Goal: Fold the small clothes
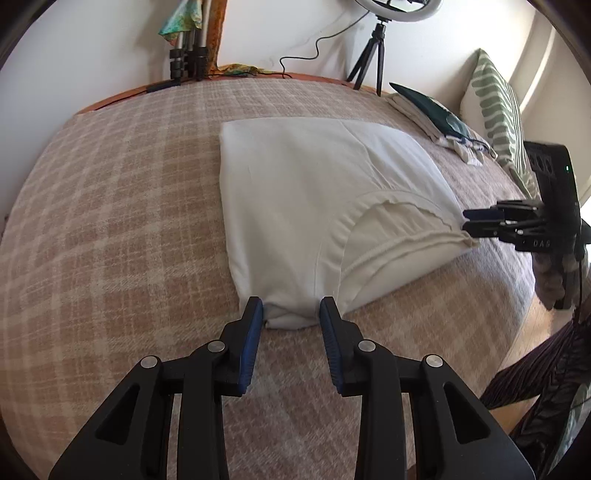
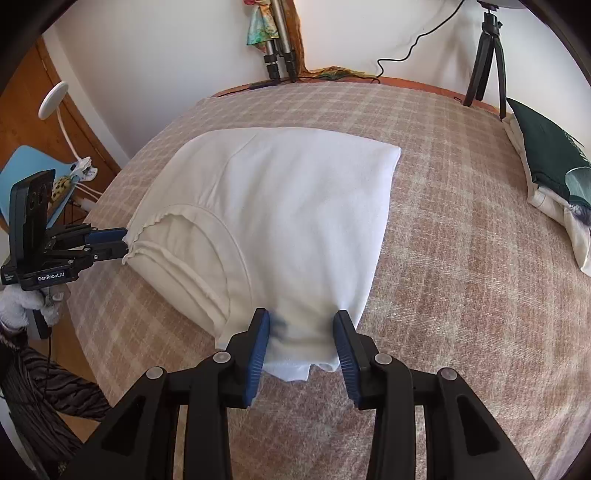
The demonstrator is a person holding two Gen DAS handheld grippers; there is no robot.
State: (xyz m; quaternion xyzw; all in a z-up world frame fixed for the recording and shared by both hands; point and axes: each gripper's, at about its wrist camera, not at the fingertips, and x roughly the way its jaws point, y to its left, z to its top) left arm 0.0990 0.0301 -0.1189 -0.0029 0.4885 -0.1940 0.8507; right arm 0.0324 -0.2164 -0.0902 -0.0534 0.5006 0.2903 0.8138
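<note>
- left gripper (image 1: pixel 291 309) is angled down, jaws parted a bit, blue pads (image 1: pixel 250 347) sitting on either side of a near corner
- right gripper (image 2: pixel 302 323) same deal, tilted down, jaws parted, nothing pinched

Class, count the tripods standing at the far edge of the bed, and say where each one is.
2. A black tripod stands at the far right under the ring light; a folded silver tripod leans against the wall further left. Others may be hidden.
</note>
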